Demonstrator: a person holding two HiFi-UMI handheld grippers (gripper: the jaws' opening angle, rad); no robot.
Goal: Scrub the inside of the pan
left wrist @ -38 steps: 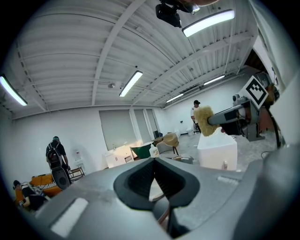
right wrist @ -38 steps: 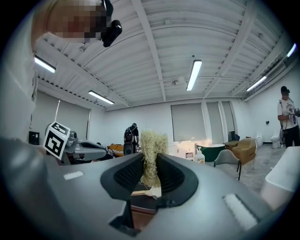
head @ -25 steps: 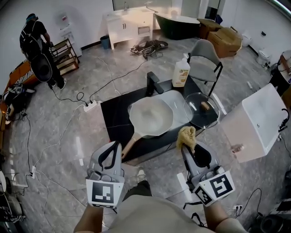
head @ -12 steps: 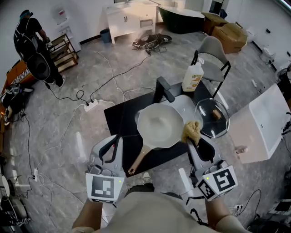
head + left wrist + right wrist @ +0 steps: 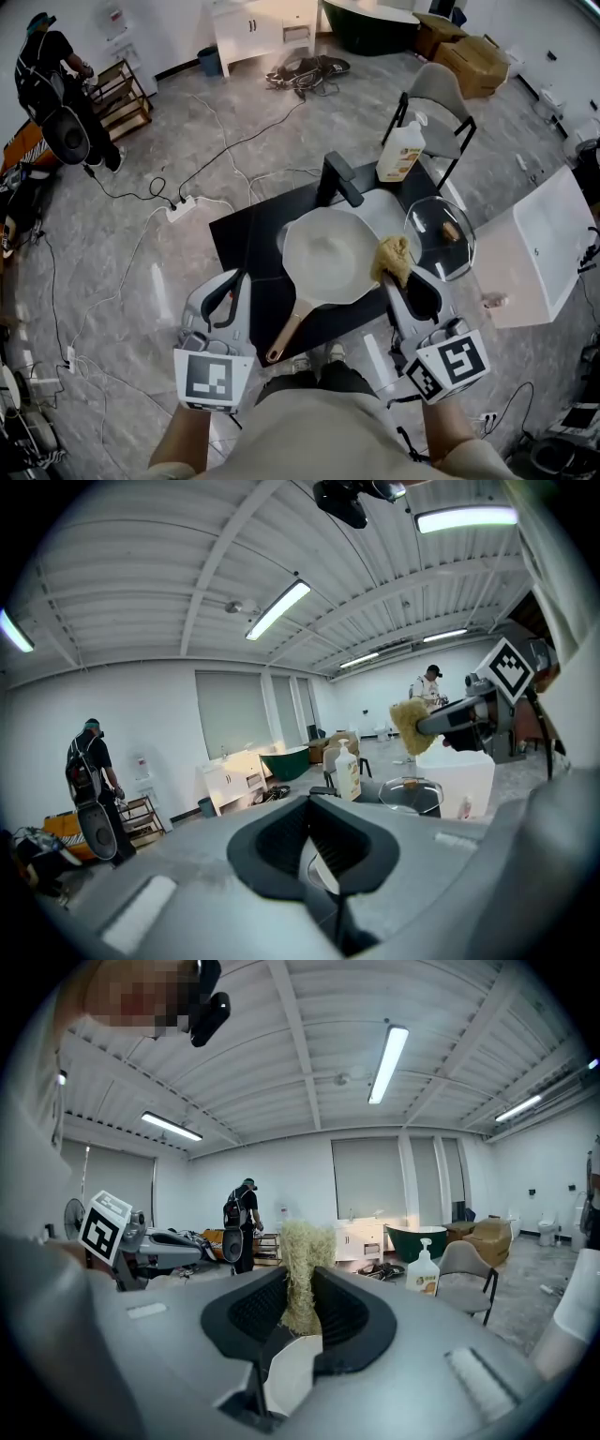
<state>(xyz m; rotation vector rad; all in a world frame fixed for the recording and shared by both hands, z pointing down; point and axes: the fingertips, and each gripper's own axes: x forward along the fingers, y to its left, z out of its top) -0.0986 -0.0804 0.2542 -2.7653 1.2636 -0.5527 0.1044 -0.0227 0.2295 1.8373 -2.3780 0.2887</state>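
A pale pan (image 5: 326,251) with a wooden handle (image 5: 286,336) sits in the sink of a black counter (image 5: 246,246), handle pointing toward me. My right gripper (image 5: 396,281) is shut on a yellow fibrous scrubber (image 5: 394,258), which hangs over the pan's right rim. The right gripper view shows the scrubber (image 5: 305,1260) pinched between the jaws (image 5: 298,1309). My left gripper (image 5: 240,279) hovers left of the handle, short of the counter's front edge. Its jaws (image 5: 314,834) stand together with nothing in them. The scrubber (image 5: 411,726) also shows in the left gripper view.
A black faucet (image 5: 338,180) stands behind the pan, with a soap bottle (image 5: 400,150) beside it and a glass lid (image 5: 439,239) to the right. A grey chair (image 5: 439,103) and a white box (image 5: 539,248) flank the counter. Cables (image 5: 178,202) cross the floor. A person (image 5: 52,80) stands far left.
My right gripper has carried the scrubber from the counter's front right up to the pan's right rim. The view has shifted closer. The left gripper stays about where it was.
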